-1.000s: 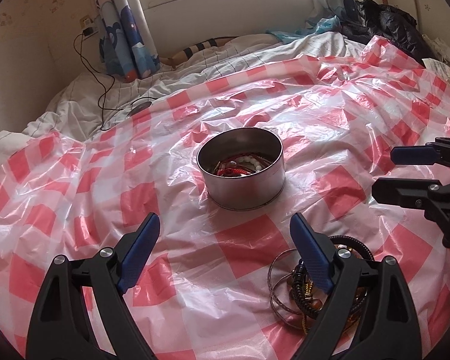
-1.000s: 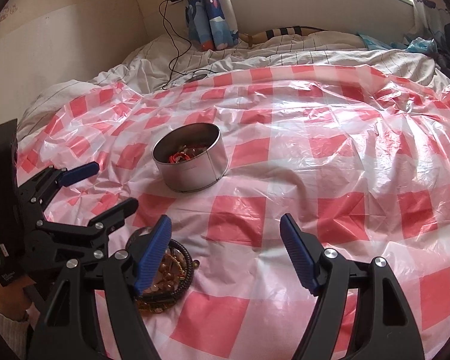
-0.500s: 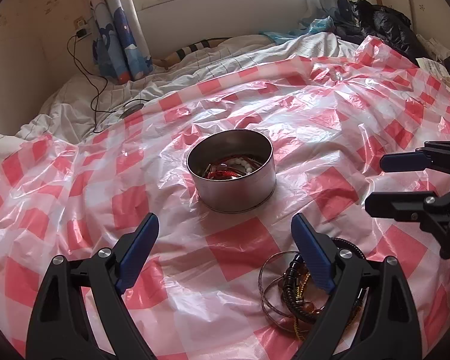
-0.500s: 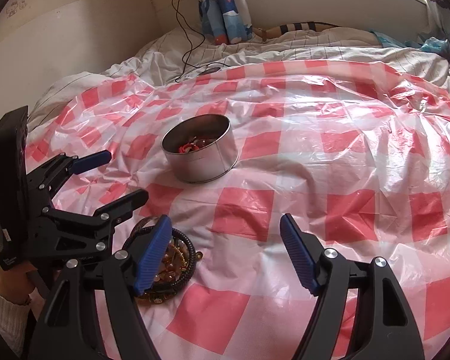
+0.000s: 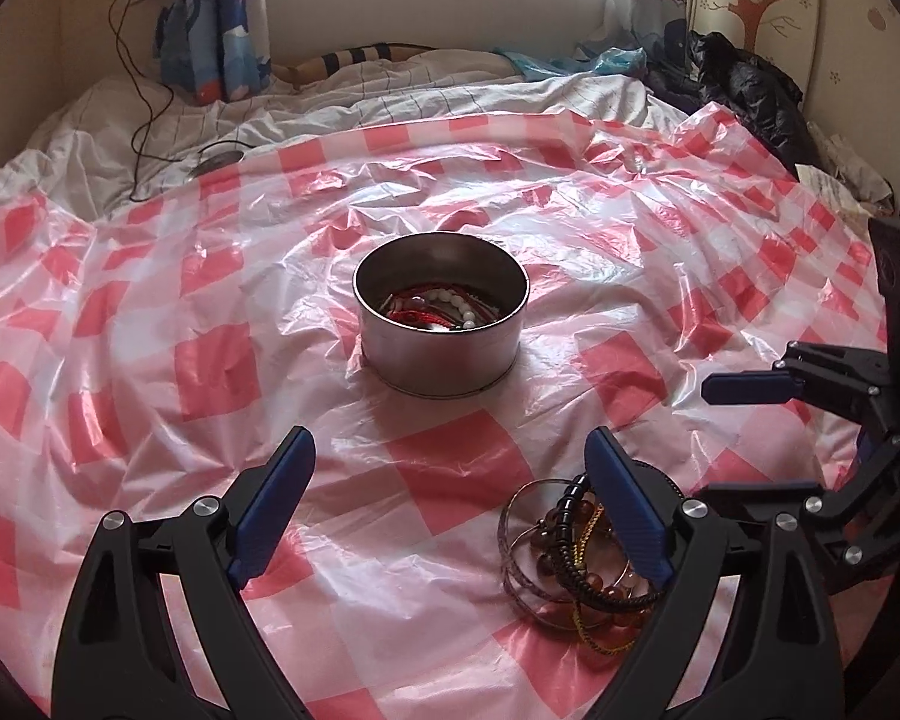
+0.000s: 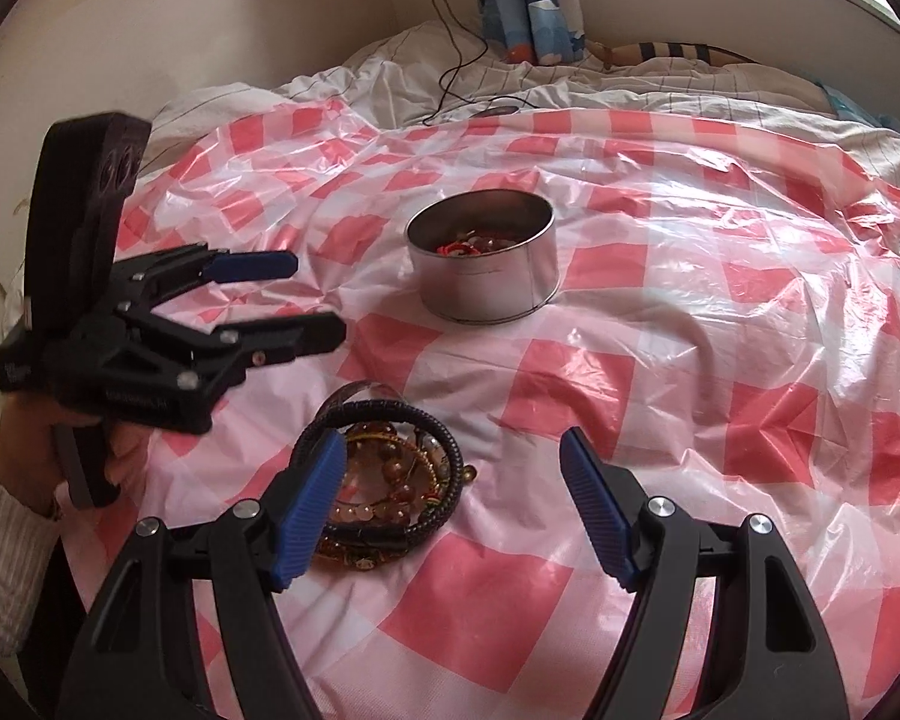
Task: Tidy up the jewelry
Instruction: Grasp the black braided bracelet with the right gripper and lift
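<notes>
- Black-framed with blue pads, the left tool [image 5: 444, 504] tilts down toward the bed, its jaws standing wide apart with nothing between them; its right pad hangs over the near edge of the jewelry pile [image 5: 576, 558].
- Seen from the right wrist, a hand [image 6: 48, 450] in a cream knit sleeve [image 6: 0, 546] grips the left tool's handle at the left edge.
- Likewise spread and empty, the right tool [image 6: 450, 516] angles down over the checked sheet [image 6: 660, 372], its left pad just above the pile.
- Bangles, a black braided cord, amber beads and a thin gold chain lie flat in a loose coil, with no clear long axis.
- Farther off, well apart from the pile, a round metal tin [image 5: 441, 315] stands upright, mouth up, with red cord and white beads inside.
- Small embossed lettering on the left tool's frame is too blurred to read.
- Beyond lie rumpled white bedding [image 5: 390, 96] and a black cable [image 5: 144, 120].
</notes>
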`<action>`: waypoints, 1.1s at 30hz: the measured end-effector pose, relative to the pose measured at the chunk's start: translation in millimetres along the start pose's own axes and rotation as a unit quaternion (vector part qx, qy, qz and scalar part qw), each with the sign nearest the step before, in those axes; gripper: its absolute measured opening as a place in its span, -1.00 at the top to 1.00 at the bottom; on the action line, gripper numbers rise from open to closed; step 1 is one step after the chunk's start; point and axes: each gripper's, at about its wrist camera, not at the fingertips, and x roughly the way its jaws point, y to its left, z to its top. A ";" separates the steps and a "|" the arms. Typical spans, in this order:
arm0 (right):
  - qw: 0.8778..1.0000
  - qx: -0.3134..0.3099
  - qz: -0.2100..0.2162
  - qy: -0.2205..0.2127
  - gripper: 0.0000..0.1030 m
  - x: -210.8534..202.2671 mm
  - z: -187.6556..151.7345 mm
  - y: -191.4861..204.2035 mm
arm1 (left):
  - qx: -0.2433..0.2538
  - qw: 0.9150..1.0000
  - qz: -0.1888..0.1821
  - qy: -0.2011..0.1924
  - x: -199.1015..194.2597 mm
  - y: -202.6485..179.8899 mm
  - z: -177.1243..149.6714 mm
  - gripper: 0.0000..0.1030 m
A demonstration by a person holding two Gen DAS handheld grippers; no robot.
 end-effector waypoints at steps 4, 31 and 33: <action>0.999 -0.024 0.003 0.021 -0.39 6.9 -5.3 8.5 | -0.031 0.999 -0.036 -0.001 -3.8 14.7 0.3 -0.70; 0.998 0.069 0.005 -0.007 0.85 6.4 -2.7 -26.5 | -0.077 0.997 -0.027 0.006 0.8 28.7 1.3 -0.71; 0.996 0.082 -0.017 -0.010 0.85 4.3 -1.2 -36.1 | -0.052 0.997 -0.058 0.012 0.4 18.6 -0.1 -0.71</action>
